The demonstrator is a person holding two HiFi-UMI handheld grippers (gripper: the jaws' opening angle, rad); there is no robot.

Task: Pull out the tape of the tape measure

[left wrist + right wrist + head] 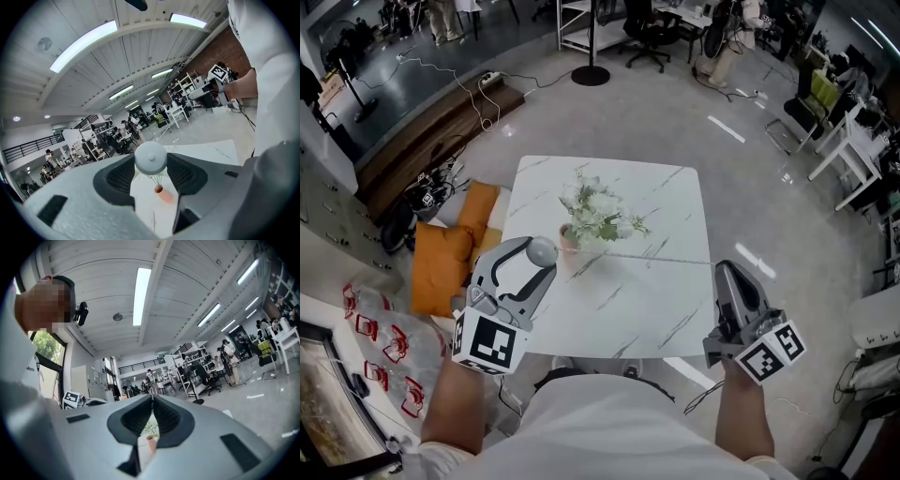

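Left hand-held gripper (534, 258): jaws clamped on the round grey tape measure (150, 157), above the tabletop (661, 192) beside the potted plant (595, 217). Right hand-held gripper (724, 269): jaws pressed together on the end of the thin tape (666, 259), stretched between both.

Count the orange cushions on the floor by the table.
2. One orange cushion lies by the table's left edge; the other lies beside it, farther left and nearer the person. More could be hidden under the table.
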